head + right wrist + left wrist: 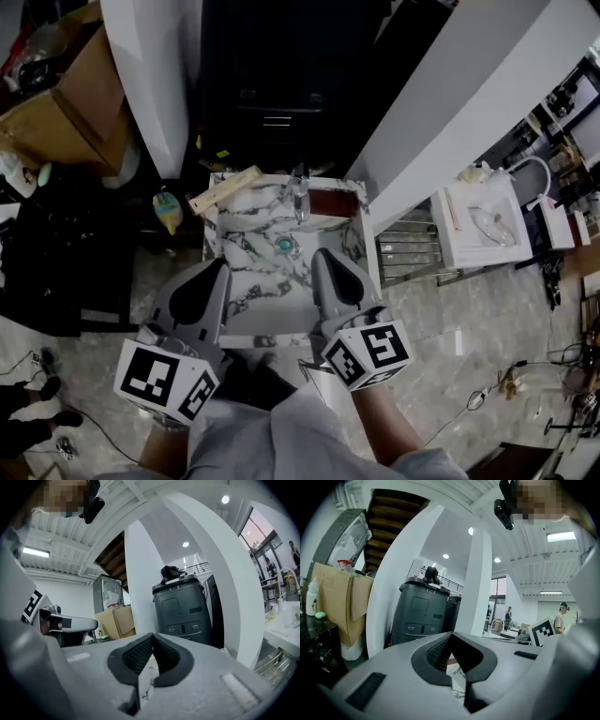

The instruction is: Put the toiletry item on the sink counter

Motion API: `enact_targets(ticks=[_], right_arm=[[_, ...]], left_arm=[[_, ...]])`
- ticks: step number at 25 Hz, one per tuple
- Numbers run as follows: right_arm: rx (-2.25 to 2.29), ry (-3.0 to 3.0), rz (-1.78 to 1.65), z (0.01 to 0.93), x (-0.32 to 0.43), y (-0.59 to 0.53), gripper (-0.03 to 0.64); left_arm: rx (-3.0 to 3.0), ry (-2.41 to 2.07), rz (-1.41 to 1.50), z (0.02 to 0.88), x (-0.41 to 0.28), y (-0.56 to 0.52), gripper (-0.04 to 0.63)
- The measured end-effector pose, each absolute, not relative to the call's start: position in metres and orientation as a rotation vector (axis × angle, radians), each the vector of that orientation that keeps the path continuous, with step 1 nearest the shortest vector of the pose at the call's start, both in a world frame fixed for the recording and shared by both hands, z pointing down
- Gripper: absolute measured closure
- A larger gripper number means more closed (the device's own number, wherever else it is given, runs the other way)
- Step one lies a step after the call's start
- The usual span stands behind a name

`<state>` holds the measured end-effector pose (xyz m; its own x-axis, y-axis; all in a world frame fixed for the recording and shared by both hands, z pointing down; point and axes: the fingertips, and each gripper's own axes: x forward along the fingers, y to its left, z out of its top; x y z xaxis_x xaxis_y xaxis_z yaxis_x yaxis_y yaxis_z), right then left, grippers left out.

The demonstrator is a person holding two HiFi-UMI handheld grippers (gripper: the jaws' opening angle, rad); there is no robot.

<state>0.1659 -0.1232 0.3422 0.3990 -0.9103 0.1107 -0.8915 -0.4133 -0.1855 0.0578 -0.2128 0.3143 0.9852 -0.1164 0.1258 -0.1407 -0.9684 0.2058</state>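
With the toiletry item point(225, 189), seemingly the pale box, laid at the back-left corner of the sink counter point(267, 311) and left gripper point(222, 267) and right gripper point(324, 255) clenched empty, only withdrawal is judged needed.

The head view is dim and underexposed: its upper middle sinks to near black, only the marble desk point(267, 291) and the white pillars point(487, 112) read bright, and straight edges bow near the borders. Both gripper views are round fisheye pictures with black corners, lit from above by a ceiling strip light point(561, 536) and small round spots point(225, 499). Close to the lens, the left gripper point(451, 634) and the right gripper point(151, 635) look soft, while the background stays fairly sharp.
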Motion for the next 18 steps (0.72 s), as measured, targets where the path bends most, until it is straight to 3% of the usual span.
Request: enact_targets(ticks=[18], right_arm=[[-2.464,1.723,-0.179,0.307,0.143,-0.048,0.62]], left_arm=[[2.957,-0.295,0.121,0.288,0.053,-0.125,0.591]])
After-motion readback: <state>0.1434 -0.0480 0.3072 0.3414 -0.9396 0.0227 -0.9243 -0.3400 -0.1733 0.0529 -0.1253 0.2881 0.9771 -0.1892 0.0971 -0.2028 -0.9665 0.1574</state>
